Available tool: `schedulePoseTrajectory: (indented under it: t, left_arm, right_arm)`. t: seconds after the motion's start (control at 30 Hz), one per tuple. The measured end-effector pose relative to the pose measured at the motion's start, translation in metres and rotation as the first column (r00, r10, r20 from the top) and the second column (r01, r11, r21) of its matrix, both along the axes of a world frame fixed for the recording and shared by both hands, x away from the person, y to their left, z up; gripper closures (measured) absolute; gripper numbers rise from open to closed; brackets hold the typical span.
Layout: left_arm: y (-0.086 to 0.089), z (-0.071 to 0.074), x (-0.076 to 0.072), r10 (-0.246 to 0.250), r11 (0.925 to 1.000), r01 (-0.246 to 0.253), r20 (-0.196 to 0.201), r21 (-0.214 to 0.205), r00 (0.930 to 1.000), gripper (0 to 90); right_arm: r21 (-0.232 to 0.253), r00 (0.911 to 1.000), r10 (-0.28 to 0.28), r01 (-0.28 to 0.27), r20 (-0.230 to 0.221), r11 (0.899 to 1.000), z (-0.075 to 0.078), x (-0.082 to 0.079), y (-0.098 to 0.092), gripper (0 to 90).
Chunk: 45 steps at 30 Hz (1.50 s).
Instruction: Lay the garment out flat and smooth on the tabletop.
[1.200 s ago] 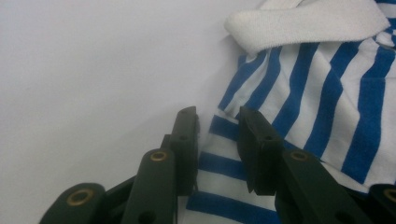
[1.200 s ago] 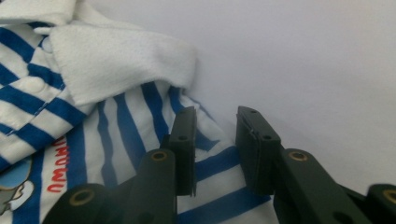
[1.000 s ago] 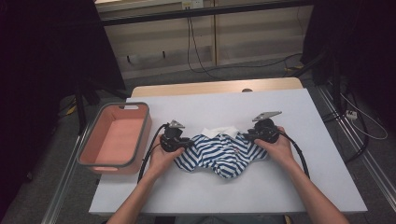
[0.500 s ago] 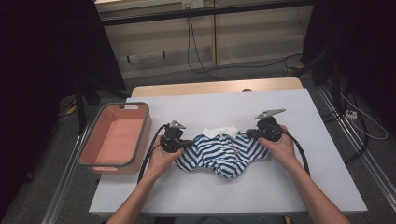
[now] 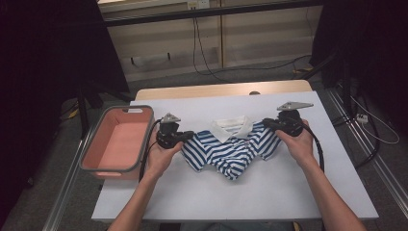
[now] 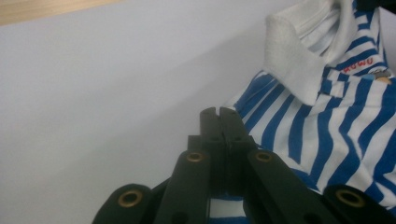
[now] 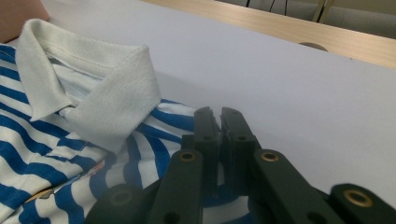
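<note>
White covering spreads across the table [image 5: 298, 192], and near its middle lies a blue-and-white striped polo shirt [image 5: 231, 151], bunched, its white collar [image 5: 232, 127] toward the far edge. The left gripper [image 5: 188, 135] meets the shirt's left side, jaws pressed together on striped fabric there. The right gripper [image 5: 266, 124] pinches the shirt's right side, jaws nearly closed on cloth. Both forearms reach in from the near edge, angled inward, with the left hand [image 5: 161, 156] and right hand [image 5: 299, 142] wrapped around the handles. A salmon-pink bin [image 5: 118, 139] sits at the table's left edge.
</note>
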<state>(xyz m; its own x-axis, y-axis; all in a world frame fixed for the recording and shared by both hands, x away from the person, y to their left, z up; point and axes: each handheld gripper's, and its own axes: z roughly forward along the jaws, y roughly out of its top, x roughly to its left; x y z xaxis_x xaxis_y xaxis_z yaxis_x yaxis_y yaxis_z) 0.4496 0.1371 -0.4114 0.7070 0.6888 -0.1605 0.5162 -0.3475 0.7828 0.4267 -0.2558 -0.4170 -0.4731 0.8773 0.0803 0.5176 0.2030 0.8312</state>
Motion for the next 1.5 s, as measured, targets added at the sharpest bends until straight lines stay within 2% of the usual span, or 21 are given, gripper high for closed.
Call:
schedulePoseTrajectory:
  t: [0.13,0.3,0.47,0.63,0.87,1.03,1.13,1.2,1.23,1.27,1.3,1.37,1.4,1.5]
  left_arm:
    - [-0.002,0.0,0.004,0.011,0.9999,-0.011,0.012,0.013,0.9999,90.0]
    - [0.002,0.006,0.013,0.029,0.9995,-0.029,0.025,0.011,0.9993,90.0]
    - [0.003,0.012,0.021,0.046,0.9986,-0.047,0.056,0.024,0.9974,90.0]
    - [0.004,0.01,0.029,0.065,0.9979,-0.065,0.042,0.003,0.997,90.0]
    - [0.002,0.01,0.048,0.099,0.9951,-0.099,0.034,0.003,0.9945,89.9]
    - [0.001,0.008,0.055,0.099,0.995,-0.099,0.02,0.015,0.9949,89.8]
    - [0.001,0.006,0.057,0.104,0.9946,-0.104,0.011,0.004,0.9945,89.7]
    - [0.002,0.004,0.059,0.124,0.9923,-0.124,0.012,-0.005,0.9922,88.1]
    - [0.002,0.004,0.059,0.124,0.9923,-0.124,0.012,-0.005,0.9922,80.1]
    - [0.004,0.001,0.057,0.154,0.9879,-0.154,0.003,-0.021,0.9881,69.5]
    - [0.004,0.001,0.057,0.154,0.9879,-0.154,0.003,-0.021,0.9881,65.5]
    - [0.003,-0.001,0.053,0.136,0.9907,-0.136,0.008,-0.003,0.9906,65.1]
    - [0.003,-0.002,0.05,0.132,0.9912,-0.132,0.013,-0.004,0.9911,60.6]
    - [0.0,-0.002,0.043,0.113,0.9935,-0.113,0.021,0.014,0.9934,49.3]
  right_arm:
    - [-0.023,0.9999,0.006,-0.006,0.011,1.0,0.0,0.005,0.005,86.5]
    - [-0.009,0.9996,0.001,-0.001,0.029,1.0,0.004,0.01,0.005,86.5]
    - [-0.013,0.9989,0.001,-0.001,0.047,1.0,0.01,0.019,0.01,86.4]
    - [-0.009,0.999,0.001,-0.001,0.044,1.0,0.012,0.027,0.011,86.3]
    - [-0.021,0.9993,-0.016,0.017,0.034,1.0,0.013,0.043,0.016,86.2]
    - [-0.043,0.9993,-0.027,0.028,0.026,0.999,0.01,0.053,0.018,86.0]
    - [-0.048,0.9991,-0.035,0.036,0.024,0.998,0.008,0.055,0.02,85.5]
    - [-0.052,0.9986,-0.041,0.043,0.035,0.998,0.008,0.056,0.02,80.7]
    - [-0.052,0.9986,-0.041,0.043,0.035,0.998,0.008,0.056,0.02,80.7]
    - [-0.046,0.9969,-0.068,0.07,0.039,0.997,0.007,0.056,0.021,64.4]
    - [-0.046,0.9969,-0.068,0.07,0.039,0.997,0.007,0.056,0.021,64.4]
    - [-0.035,0.998,-0.058,0.059,0.023,0.998,0.007,0.055,0.021,55.0]
    - [-0.044,0.9981,-0.061,0.061,0.005,0.997,0.006,0.053,0.022,44.5]
    - [-0.029,0.9983,-0.058,0.058,0.0,0.998,0.006,0.049,0.021,41.5]
